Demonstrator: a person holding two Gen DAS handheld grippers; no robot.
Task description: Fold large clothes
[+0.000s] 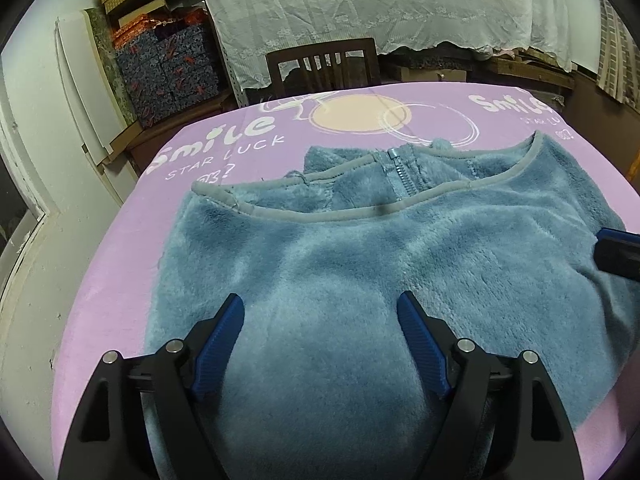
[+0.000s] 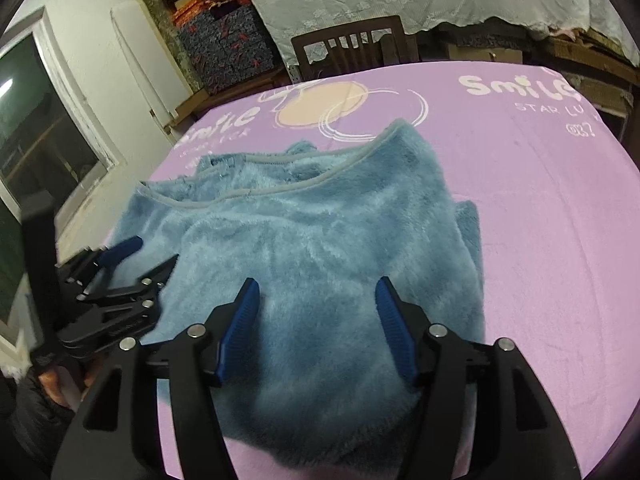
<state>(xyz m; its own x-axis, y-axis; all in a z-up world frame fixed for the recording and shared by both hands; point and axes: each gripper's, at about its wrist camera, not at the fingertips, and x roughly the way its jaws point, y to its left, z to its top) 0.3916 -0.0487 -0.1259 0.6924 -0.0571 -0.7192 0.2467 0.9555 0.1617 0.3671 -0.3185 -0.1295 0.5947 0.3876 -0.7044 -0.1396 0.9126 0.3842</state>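
A fluffy blue fleece garment (image 1: 360, 264) lies folded on the purple-covered table (image 1: 120, 272), with its grey-trimmed hem and a zipper (image 1: 400, 168) at the far side. My left gripper (image 1: 320, 308) is open, just above the near part of the garment, holding nothing. My right gripper (image 2: 316, 288) is open too, over the garment (image 2: 320, 232) near its front edge. The left gripper also shows in the right wrist view (image 2: 148, 252) at the garment's left edge. The right gripper's tip shows at the right edge of the left wrist view (image 1: 618, 254).
The purple cloth (image 2: 520, 200) carries white "Smile Star Luck" print. A dark wooden chair (image 1: 324, 66) stands at the table's far side. Stacked boxes (image 1: 168, 64) and a white lace cloth (image 1: 380, 8) fill the back. A window (image 2: 36, 128) is at left.
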